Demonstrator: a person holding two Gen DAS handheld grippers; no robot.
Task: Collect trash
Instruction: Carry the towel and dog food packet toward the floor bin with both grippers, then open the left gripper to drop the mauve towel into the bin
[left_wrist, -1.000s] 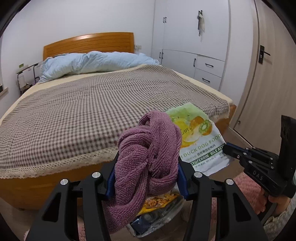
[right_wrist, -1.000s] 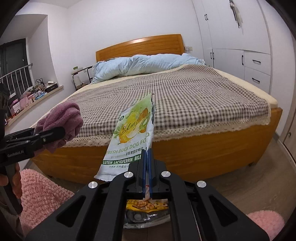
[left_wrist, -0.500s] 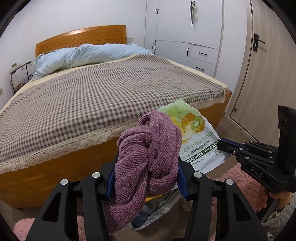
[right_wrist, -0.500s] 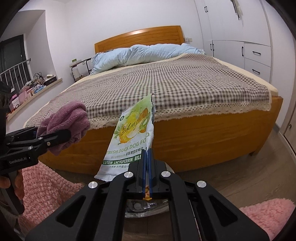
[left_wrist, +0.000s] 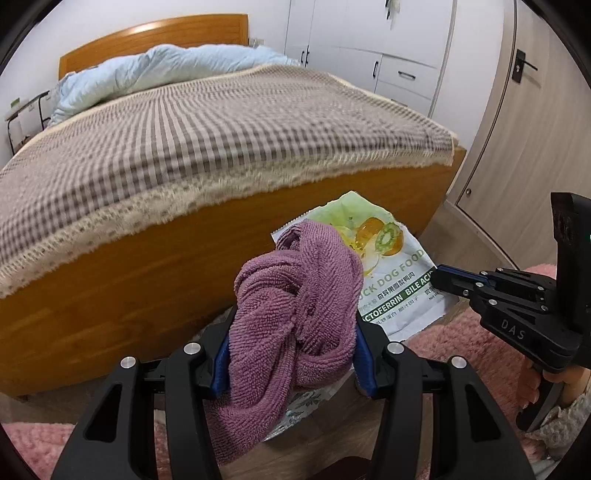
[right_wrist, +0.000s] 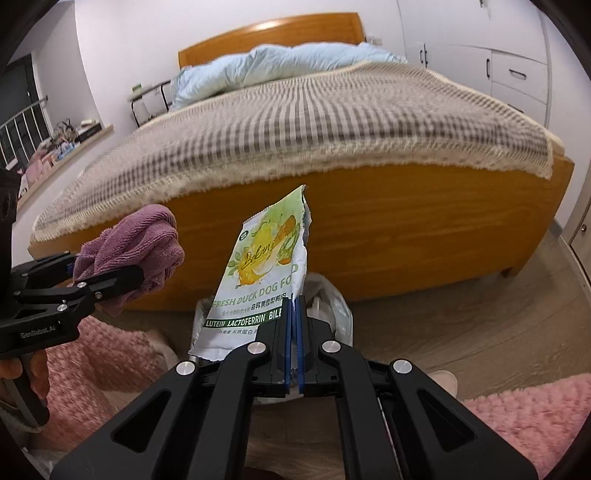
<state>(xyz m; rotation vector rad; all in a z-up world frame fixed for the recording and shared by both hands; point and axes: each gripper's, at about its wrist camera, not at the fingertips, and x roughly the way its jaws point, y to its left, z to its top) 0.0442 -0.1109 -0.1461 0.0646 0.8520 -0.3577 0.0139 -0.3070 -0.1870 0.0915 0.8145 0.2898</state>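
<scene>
Your left gripper clamps a bunched purple towel between its blue pads. Your right gripper is clenched on the dog food bag, which stands upright at 12 o'clock over a plastic-lined trash bin. The bed is beyond, the pink rug at 4 o'clock.

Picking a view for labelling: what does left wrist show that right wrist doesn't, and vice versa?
Left wrist only: door, right gripper side-on. Right wrist only: window sill clutter, trash bin liner under the pouch, left gripper side-on. Both: bed, purple towel clamped left, dog food pouch pinched right, pink rug.
</scene>
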